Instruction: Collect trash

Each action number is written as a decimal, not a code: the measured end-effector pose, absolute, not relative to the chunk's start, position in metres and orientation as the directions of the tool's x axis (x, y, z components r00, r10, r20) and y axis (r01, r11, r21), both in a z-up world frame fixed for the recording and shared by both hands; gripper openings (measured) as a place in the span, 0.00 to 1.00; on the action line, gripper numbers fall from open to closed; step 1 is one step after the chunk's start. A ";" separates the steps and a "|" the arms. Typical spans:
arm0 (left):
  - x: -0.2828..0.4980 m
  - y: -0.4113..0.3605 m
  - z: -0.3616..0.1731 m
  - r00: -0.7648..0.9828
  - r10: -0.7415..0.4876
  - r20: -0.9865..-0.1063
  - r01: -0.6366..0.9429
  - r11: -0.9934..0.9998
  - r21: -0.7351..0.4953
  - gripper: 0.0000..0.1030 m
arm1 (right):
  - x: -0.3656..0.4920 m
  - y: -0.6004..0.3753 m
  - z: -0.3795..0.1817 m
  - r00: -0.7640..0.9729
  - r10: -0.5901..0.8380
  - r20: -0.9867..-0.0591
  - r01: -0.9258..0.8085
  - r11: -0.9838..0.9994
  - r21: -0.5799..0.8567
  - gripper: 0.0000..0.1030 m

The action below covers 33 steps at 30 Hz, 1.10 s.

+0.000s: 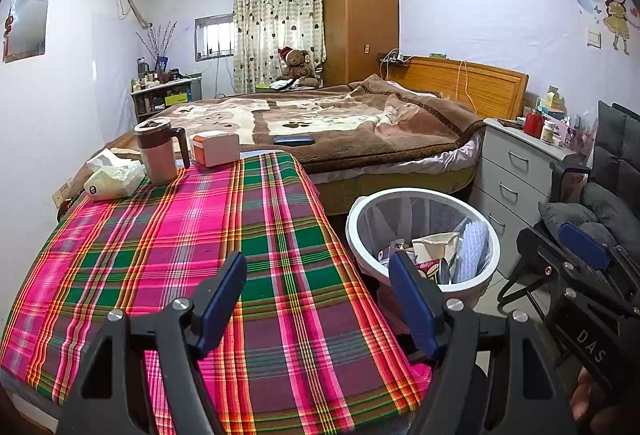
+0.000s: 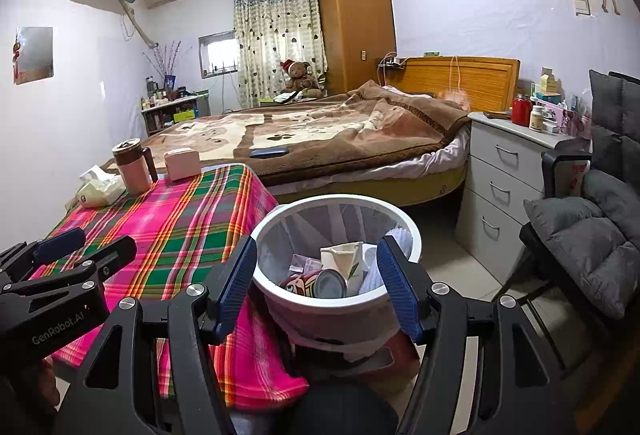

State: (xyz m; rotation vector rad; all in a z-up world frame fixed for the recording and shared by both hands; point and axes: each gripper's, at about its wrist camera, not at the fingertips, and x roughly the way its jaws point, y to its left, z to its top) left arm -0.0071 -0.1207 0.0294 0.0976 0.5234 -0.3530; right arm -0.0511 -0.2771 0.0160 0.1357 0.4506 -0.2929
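Note:
A white round bin [image 1: 424,195] stands on the floor right of the table; it also shows in the right wrist view [image 2: 336,201]. It holds a paper cup [image 2: 344,259], a can [image 2: 320,283] and other scraps. My left gripper [image 1: 320,299] is open and empty over the near right part of the plaid tablecloth [image 1: 180,235]. My right gripper [image 2: 316,287] is open and empty, just in front of and above the bin. The left gripper also appears in the right wrist view [image 2: 84,247], at the left.
At the table's far end stand a mug [image 1: 158,151], a white box [image 1: 216,147] and a tissue pack [image 1: 114,181]. Behind is a bed [image 1: 320,123] with a dark case [image 1: 294,141]. A grey drawer unit [image 1: 520,171] and a cushioned chair [image 2: 592,235] are at the right.

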 end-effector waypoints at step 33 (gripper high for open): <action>-0.004 -0.125 0.030 0.802 -0.304 -0.514 0.354 0.935 0.000 0.73 | -0.049 -0.272 0.016 0.862 -0.243 -0.444 0.301 0.951 0.064 0.62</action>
